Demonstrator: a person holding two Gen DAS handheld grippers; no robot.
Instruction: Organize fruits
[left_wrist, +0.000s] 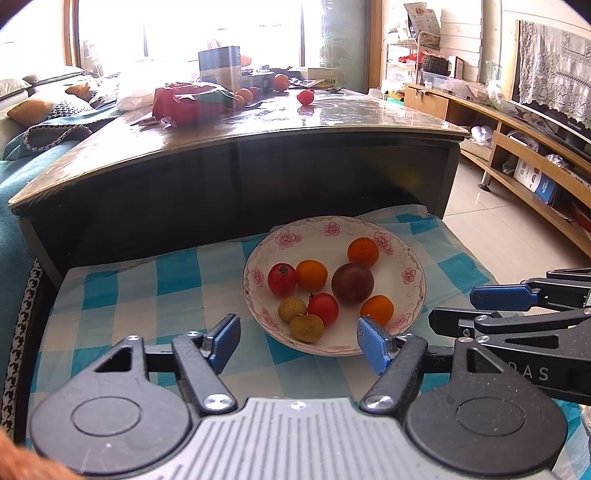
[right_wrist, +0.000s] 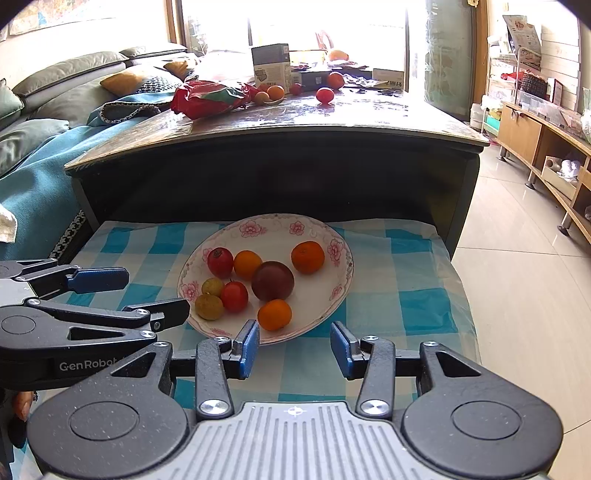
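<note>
A white floral plate (left_wrist: 406, 254) (right_wrist: 325, 236) sits on a blue checked cloth and holds several fruits: three oranges (left_wrist: 363, 252), two red fruits (left_wrist: 282, 279), a dark purple fruit (left_wrist: 352, 284) (right_wrist: 272, 280) and two yellow-brown ones (left_wrist: 306, 328). My left gripper (left_wrist: 298, 341) is open and empty just in front of the plate's near rim. My right gripper (right_wrist: 294, 349) is open and empty at the plate's near right rim. Each gripper shows in the other's view, the right one (left_wrist: 476, 306) and the left one (right_wrist: 147, 291).
A dark table (left_wrist: 332, 122) (right_wrist: 369, 114) rises behind the cloth (right_wrist: 406, 266), carrying a red bag (right_wrist: 210, 98), a box (right_wrist: 270, 65), loose oranges (right_wrist: 275, 92) and a red fruit (left_wrist: 305, 96) (right_wrist: 324, 95). A sofa (right_wrist: 55, 96) lies left, wooden shelves (left_wrist: 517, 147) right, tiled floor (right_wrist: 517, 277) between.
</note>
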